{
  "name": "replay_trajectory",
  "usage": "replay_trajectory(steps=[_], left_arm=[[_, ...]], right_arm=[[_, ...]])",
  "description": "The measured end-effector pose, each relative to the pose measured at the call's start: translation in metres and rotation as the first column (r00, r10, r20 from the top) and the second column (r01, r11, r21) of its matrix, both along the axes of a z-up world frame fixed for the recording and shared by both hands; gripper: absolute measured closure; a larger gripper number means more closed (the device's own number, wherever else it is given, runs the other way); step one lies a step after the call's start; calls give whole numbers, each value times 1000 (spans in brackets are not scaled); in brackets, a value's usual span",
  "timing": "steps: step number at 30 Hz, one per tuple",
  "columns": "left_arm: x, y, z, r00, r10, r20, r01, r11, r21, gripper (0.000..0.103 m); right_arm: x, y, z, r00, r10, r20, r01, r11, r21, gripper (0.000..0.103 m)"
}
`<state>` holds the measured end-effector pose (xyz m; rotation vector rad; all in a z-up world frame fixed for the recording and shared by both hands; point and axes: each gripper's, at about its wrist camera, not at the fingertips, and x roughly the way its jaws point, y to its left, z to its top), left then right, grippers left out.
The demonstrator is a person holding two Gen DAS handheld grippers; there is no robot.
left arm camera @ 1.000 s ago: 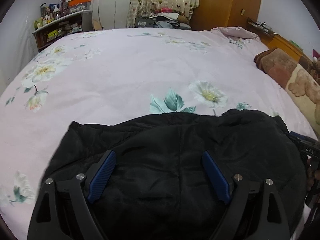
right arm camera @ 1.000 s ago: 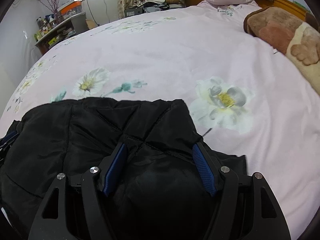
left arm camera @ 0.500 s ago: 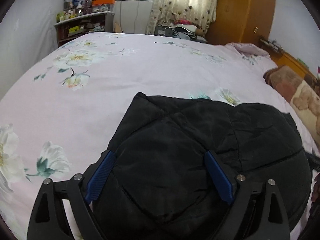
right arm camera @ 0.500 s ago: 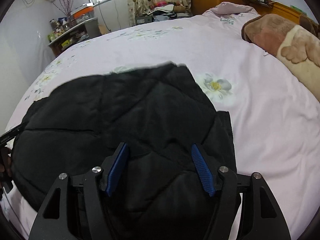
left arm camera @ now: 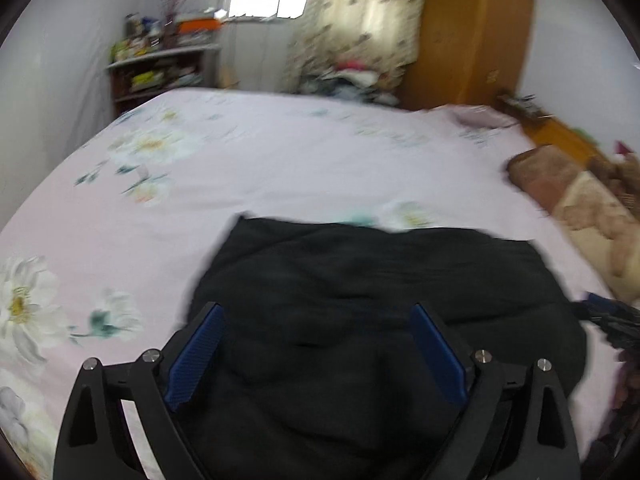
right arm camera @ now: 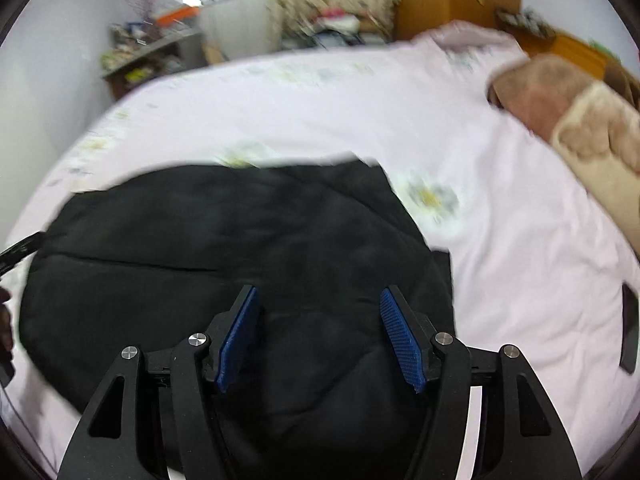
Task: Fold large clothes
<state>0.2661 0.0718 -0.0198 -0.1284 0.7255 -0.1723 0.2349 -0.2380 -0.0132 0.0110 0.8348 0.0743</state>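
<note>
A black padded jacket [left arm camera: 360,264] lies folded into a compact block on the pink flowered bed sheet [left arm camera: 280,160]. My left gripper [left arm camera: 316,308] hovers over its near left part, open wide, its blue pads clear of the cloth. My right gripper [right arm camera: 320,289] hovers over the jacket [right arm camera: 200,232] near its right edge. Its jaws are closing slightly, and the jacket lies below the gap without the pads pressing on it. Each view shows the other gripper at its edge, and both views are blurred.
A brown and cream plush blanket [right arm camera: 560,100] lies along the bed's right side. A dark flat object [right arm camera: 630,328] rests on the sheet [right arm camera: 500,220] at the far right. A cluttered shelf [left arm camera: 160,76] and a wooden wardrobe [left arm camera: 472,32] stand beyond the bed.
Both grippers have drawn back and up from the jacket, so more of the folded jacket and the room shows. The jacket's far edge has settled flat. The right jaws have narrowed a little.
</note>
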Motion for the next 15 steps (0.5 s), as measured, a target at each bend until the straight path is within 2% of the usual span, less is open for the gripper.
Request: replay_trajectory(steps=[3, 5, 7, 9, 11, 15], left_arm=[[-6, -39, -4, 995, -95, -8, 95, 995, -11, 9], [1, -61, -23, 990, -126, -66, 127, 992, 11, 9], [9, -71, -44, 986, -114, -123, 120, 992, 38, 8], [12, -76, -52, 986, -105, -130, 113, 992, 57, 8], [14, -79, -55, 986, -100, -136, 110, 992, 69, 8], [18, -84, -59, 984, -92, -154, 106, 991, 79, 6]], right_arm=[[-8, 31, 3, 997, 74, 12, -74, 997, 33, 40], [-2, 48, -10, 994, 103, -17, -103, 995, 18, 40], [6, 56, -31, 992, 107, -61, -107, 994, -1, 40], [15, 48, -48, 991, 89, -99, -84, 995, 50, 40], [19, 45, -56, 989, 87, -117, -80, 995, 65, 40], [22, 51, -61, 987, 99, -128, -97, 995, 24, 39]])
